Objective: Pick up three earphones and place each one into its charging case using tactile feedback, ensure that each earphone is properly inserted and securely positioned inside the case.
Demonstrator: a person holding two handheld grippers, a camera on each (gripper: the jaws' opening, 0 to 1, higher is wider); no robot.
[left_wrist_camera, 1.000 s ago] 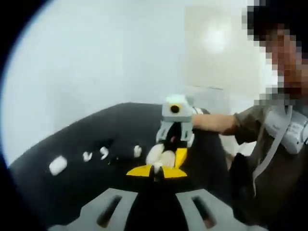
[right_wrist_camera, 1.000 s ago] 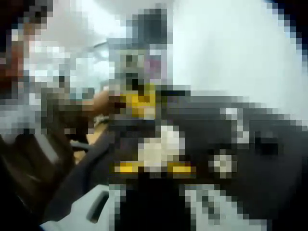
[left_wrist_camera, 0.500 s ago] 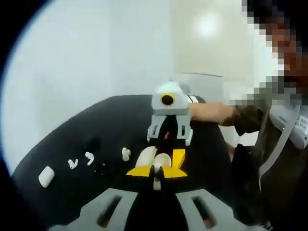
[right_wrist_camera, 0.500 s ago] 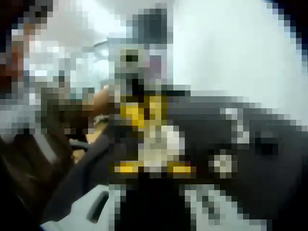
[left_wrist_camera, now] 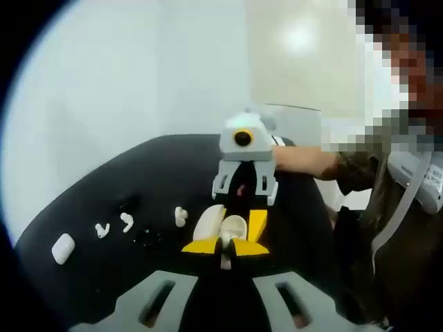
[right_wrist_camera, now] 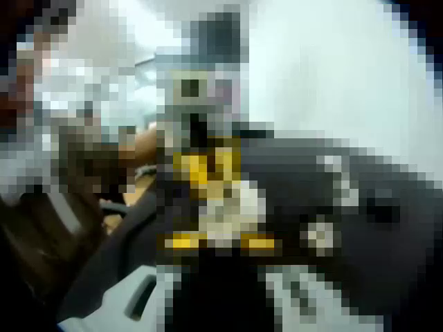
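In the left gripper view my left gripper (left_wrist_camera: 225, 247) is shut on a white earphone (left_wrist_camera: 225, 257), pinched between its yellow tips. Facing it, my right gripper (left_wrist_camera: 232, 227) comes in from above and holds an open white charging case (left_wrist_camera: 220, 224), one yellow finger (left_wrist_camera: 257, 225) beside the case. The earphone's head sits at the case's mouth; whether it is seated is hidden. Three loose white earphones (left_wrist_camera: 181, 216) (left_wrist_camera: 127, 222) (left_wrist_camera: 102, 229) lie on the black table (left_wrist_camera: 83, 207). The right gripper view is too blocky to read beyond yellow tips (right_wrist_camera: 216, 242) around something white.
A closed white case (left_wrist_camera: 62, 248) lies at the table's left edge. Small dark pieces (left_wrist_camera: 145, 237) rest near the loose earphones. A person (left_wrist_camera: 401, 207) stands at the right, forearm reaching in behind the right gripper. A pale wall rises behind the table.
The left gripper view has swung, so the loose earphones sit further left in the picture. The right gripper and its case stay against my left tips. Both grips are unchanged.
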